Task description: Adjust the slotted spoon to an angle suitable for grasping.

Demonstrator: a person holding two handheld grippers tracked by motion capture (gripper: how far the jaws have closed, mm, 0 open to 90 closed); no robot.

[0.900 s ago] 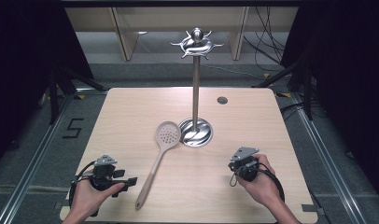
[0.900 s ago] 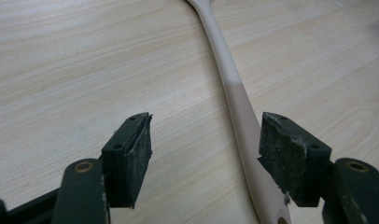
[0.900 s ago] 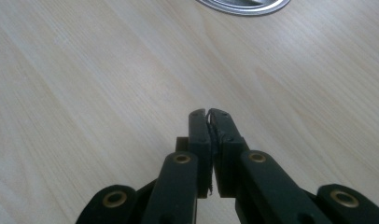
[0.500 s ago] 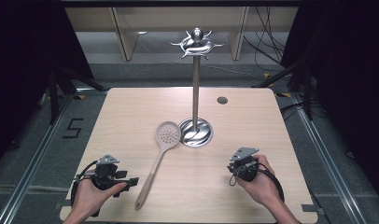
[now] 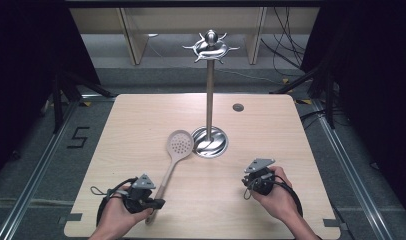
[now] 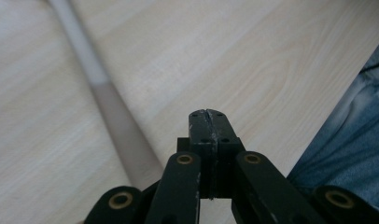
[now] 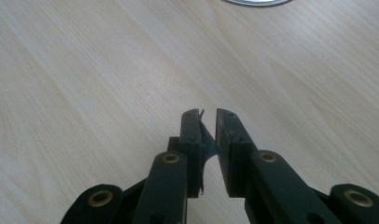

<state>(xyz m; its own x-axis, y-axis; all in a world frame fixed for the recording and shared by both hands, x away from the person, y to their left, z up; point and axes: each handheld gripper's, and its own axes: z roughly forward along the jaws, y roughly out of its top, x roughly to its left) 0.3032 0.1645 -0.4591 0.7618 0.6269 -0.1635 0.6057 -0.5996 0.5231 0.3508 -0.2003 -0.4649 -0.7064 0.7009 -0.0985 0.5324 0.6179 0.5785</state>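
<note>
A beige slotted spoon (image 5: 178,146) lies on the wooden table (image 5: 141,115), its head beside the round base of a tall metal utensil stand (image 5: 209,95). Its handle (image 6: 117,126) runs down toward the front edge. My left gripper (image 5: 158,203) rests at the end of that handle. In the left gripper view its jaws (image 6: 206,114) are shut with nothing in them, just right of the handle. My right gripper (image 5: 248,182) hovers over bare wood at the front right. Its jaws (image 7: 207,114) are all but closed, only a thin slit between them, nothing held.
A small dark round plug (image 5: 238,107) sits in the tabletop behind the stand. The stand's base rim (image 7: 257,2) shows ahead of the right gripper. The table's front edge and a person's jeans (image 6: 355,140) lie close to the left gripper.
The left hand has slid right and slightly nearer the front edge, bringing its gripper up to the spoon handle's end. The right hand has barely moved.
</note>
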